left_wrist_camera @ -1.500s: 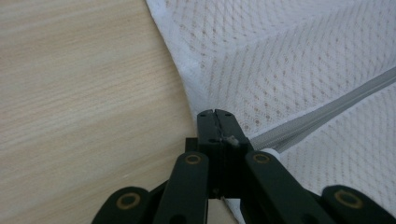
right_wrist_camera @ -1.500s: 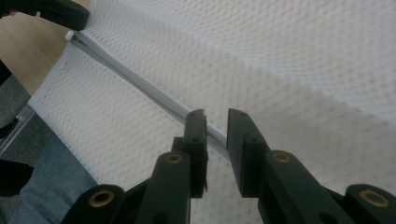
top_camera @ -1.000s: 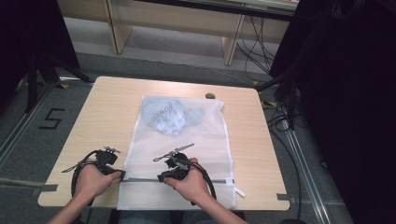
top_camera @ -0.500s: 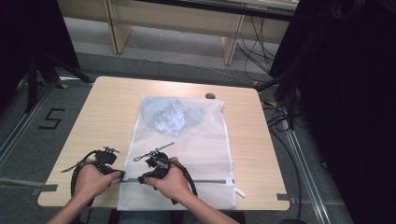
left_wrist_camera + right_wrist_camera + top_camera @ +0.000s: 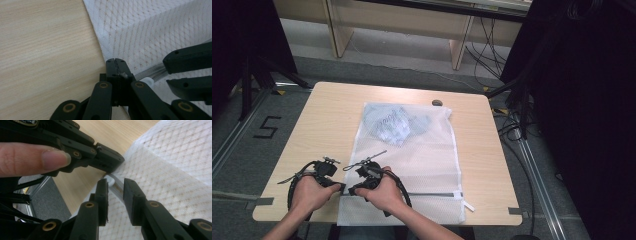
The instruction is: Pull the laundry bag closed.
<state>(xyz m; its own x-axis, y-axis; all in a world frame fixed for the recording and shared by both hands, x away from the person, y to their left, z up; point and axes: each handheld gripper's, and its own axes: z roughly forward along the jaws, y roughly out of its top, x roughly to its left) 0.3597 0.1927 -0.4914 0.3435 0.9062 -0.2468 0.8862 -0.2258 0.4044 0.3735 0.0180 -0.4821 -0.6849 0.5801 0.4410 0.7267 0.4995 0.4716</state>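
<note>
A white mesh laundry bag (image 5: 427, 160) lies flat on the wooden table (image 5: 324, 117), with pale blue clothing (image 5: 394, 125) inside its far end. A grey zipper (image 5: 432, 194) runs across its near end. My left gripper (image 5: 340, 186) (image 5: 116, 65) is shut on the bag's near left corner, beside the zipper's end. My right gripper (image 5: 353, 189) (image 5: 115, 185) is right next to it, jaws apart astride the zipper strip (image 5: 117, 188). The white zipper pull (image 5: 110, 180) (image 5: 147, 81) sits just past its tips, against the left gripper (image 5: 107, 157).
A small dark object (image 5: 437, 103) rests near the table's far edge. A white tab (image 5: 468, 206) sticks out at the bag's near right corner. Bare wood lies left and right of the bag. Desks and cables stand beyond the table.
My right gripper has slid left along the zipper from the middle of the bag to the left corner. The left gripper has stayed on that corner.
</note>
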